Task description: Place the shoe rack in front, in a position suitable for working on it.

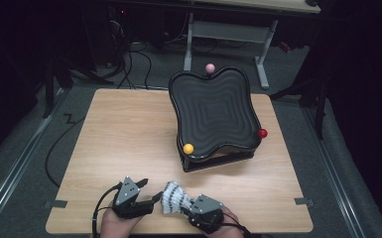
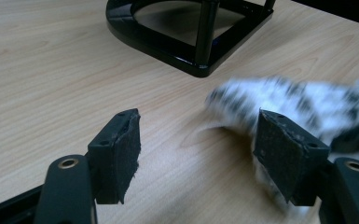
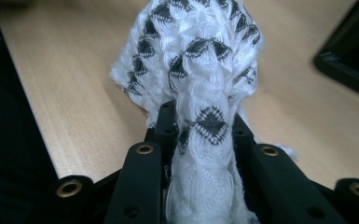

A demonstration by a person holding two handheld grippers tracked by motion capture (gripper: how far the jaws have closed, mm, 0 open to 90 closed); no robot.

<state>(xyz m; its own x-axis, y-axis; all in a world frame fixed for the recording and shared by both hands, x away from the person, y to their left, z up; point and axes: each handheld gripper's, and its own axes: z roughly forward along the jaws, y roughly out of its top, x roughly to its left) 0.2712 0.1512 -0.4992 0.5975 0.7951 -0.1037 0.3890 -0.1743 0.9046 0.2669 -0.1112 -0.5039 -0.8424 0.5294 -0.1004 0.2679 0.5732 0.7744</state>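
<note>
**Cloth pinched at the near edge of the table**

Light wooden table (image 1: 124, 134) stands in a dark room with grey floor. Both hands come in low at the near edge, side by side. The right gripper (image 3: 200, 126) has its jaws squeezed tight on a white knitted cloth with black diamond shapes (image 3: 196, 56), which bunches up just past its fingers. The left gripper (image 2: 196, 149) has its jaws wide apart with nothing between them; the cloth lies against its right finger (image 2: 284, 154). A black wavy tray on a stand (image 1: 213, 106) sits well beyond both.
</note>
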